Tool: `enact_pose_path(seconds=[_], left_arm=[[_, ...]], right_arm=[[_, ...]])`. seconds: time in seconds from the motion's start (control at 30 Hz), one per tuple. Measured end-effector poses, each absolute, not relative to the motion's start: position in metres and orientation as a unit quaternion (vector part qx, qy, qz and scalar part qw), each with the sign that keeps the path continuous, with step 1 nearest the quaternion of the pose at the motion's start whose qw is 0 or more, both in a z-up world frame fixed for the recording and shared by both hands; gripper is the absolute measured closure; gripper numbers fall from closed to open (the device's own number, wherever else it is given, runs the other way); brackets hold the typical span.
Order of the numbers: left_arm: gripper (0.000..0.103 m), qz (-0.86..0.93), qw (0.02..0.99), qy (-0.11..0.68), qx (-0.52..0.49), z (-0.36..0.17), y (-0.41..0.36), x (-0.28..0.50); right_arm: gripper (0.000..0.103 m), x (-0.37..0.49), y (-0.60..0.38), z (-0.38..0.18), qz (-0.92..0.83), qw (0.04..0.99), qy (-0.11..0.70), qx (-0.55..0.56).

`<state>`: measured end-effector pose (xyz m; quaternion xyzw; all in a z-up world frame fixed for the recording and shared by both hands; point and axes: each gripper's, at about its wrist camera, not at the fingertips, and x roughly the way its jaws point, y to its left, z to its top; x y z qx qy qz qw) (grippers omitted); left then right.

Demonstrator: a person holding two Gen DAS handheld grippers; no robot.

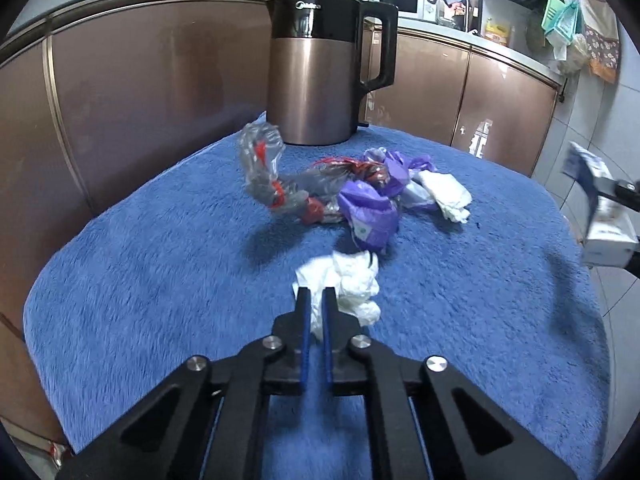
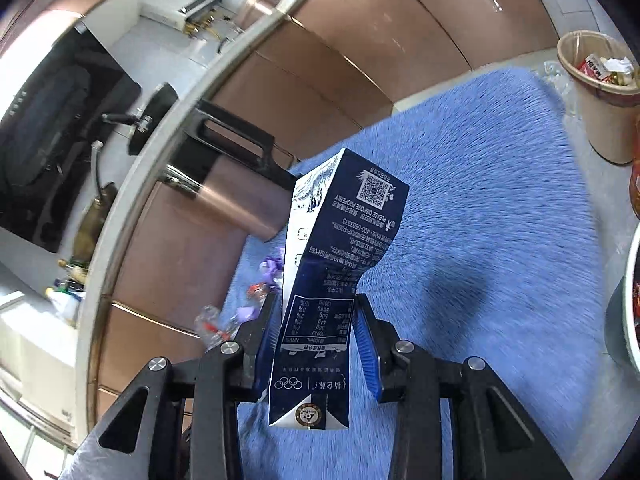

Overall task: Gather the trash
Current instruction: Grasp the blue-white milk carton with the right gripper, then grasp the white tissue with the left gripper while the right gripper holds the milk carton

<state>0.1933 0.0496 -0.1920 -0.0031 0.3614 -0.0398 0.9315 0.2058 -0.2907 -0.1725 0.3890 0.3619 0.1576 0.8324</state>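
My left gripper [image 1: 315,296] is shut on a crumpled white tissue [image 1: 352,284], held just above the blue towel [image 1: 140,280]. Beyond it lie a purple wrapper [image 1: 370,212], a clear plastic wrapper with red print [image 1: 268,164] and a second white tissue [image 1: 446,192]. My right gripper [image 2: 316,312] is shut on a dark blue and white milk carton [image 2: 332,264], crushed at the middle and held above the towel [image 2: 500,240]. The carton and right gripper also show at the right edge of the left wrist view [image 1: 600,208]. A tan bin [image 2: 600,92] with trash stands at the far right.
A copper and black kettle [image 1: 320,68] stands at the back of the towel, also in the right wrist view [image 2: 232,188]. Brown cabinet doors [image 1: 140,92] run behind the table. A red and white bowl rim [image 2: 634,300] sits at the right edge.
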Motion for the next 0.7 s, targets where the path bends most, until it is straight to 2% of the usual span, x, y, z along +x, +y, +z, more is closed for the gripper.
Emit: enact_pose_path(seconds=[0.17,0.37,0.7], left_arm=[[0.101,-0.046,0.932,0.358,-0.017,-0.186,0.043,0.168],[0.101,-0.071,0.942,0.329,-0.018,-0.155,0.024,0.148],[0.101,-0.131,0.942,0.307,-0.033,-0.115,-0.008,0.121]], right_arm=[[0.069,0.154,-0.32,-0.15,0.139,0.855,0.326,0.38],[0.069,0.095,-0.35,-0.119,0.087,0.895,0.284,0.332],[0.069,0.033,-0.381,-0.106,0.021,0.924,0.251,0.287]])
